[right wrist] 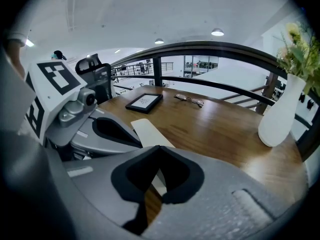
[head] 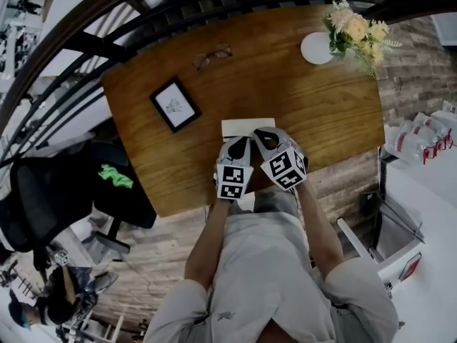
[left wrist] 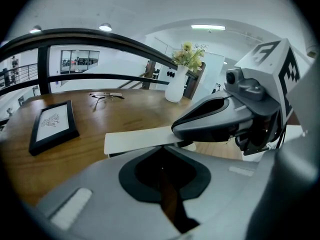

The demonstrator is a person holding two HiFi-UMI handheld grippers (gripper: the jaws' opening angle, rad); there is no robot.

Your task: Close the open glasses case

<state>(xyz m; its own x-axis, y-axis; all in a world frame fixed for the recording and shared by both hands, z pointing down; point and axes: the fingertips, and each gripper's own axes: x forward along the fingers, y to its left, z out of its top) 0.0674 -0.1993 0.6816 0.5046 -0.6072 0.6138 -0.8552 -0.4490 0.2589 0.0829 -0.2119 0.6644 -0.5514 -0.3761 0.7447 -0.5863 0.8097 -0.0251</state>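
Note:
The white glasses case [head: 247, 126] lies near the table's front edge, its flat pale top [left wrist: 140, 137] showing and its lid low. Whether a gap remains under the lid is hidden. Both grippers sit side by side at its near edge. My left gripper [head: 241, 143] is shut and empty, its tips [left wrist: 160, 148] just short of the case's near edge. My right gripper [head: 263, 136] is also shut, and in the left gripper view its jaw tip [left wrist: 181, 129] rests on the case top. In its own view the right gripper [right wrist: 158, 149] hangs over the case [right wrist: 148, 133].
A pair of glasses [head: 212, 56] lies at the far side of the wooden table [head: 321, 113]. A black picture frame [head: 175, 105] lies left of the case. A white vase [head: 317, 48] with flowers stands far right. A dark railing runs behind, and a black chair [head: 43, 191] stands left.

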